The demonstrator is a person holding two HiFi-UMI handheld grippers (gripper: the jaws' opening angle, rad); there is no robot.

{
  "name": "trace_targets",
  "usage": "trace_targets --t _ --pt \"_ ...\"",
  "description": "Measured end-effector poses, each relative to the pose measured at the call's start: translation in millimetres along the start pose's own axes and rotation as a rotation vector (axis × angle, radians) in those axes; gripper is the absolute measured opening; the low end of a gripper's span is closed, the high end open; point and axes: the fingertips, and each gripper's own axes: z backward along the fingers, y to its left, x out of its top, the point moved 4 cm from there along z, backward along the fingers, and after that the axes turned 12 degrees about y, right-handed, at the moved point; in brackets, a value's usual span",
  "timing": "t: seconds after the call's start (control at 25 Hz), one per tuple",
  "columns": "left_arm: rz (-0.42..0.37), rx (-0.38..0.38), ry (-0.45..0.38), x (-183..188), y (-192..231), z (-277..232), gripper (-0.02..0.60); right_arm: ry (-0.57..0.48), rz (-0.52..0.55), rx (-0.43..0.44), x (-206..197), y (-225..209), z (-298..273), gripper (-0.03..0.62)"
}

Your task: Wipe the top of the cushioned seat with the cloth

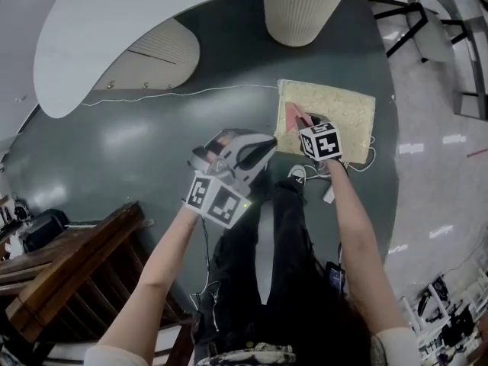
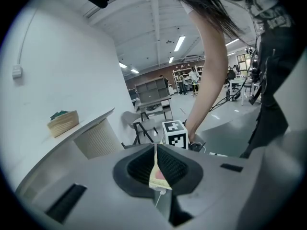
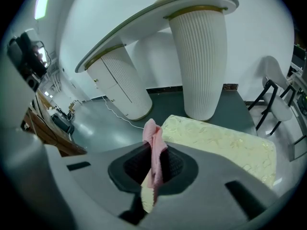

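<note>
Tools both clenched: right tool [image 3: 153,169] grips the pink cloth [image 3: 152,140], left tool [image 2: 157,169] pinches a pink-yellow fabric edge, likely the same cloth. Cloth sits over one corner of the cushioned seat [image 3: 225,147] on the floor [image 1: 152,136]. Wipe looks barely started; nearly the whole top is left.

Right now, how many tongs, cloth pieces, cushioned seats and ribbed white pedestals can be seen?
Tongs: 2, left tongs, right tongs
Cloth pieces: 2, pink cloth, cream-pink scrap
Cushioned seat: 1
Ribbed white pedestals: 2
Total: 7
</note>
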Motion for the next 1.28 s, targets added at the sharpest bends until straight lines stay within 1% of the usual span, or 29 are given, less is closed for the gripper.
trace_targets --t 0.12,0.24,0.48,0.8,1.28 --pt "0.012 0.013 0.009 -6 3 6 0.017 0.025 0.016 0.004 0 7 -11 0.008" --pt "0.018 0.017 0.012 -10 6 9 0.017 0.048 0.012 -0.009 -3 2 -14 0.008" --pt "0.022 0.018 0.003 -9 6 7 0.017 0.060 -0.057 -0.048 -19 -23 -8 0.008" --pt "-0.023 -0.033 -0.024 22 -4 -19 0.017 0.052 -0.183 -0.111 -55 -78 18 0.008" --pt "-0.084 -0.120 -0.056 81 -25 -72 0.017 0.068 -0.328 -0.209 -134 -172 68 0.008"
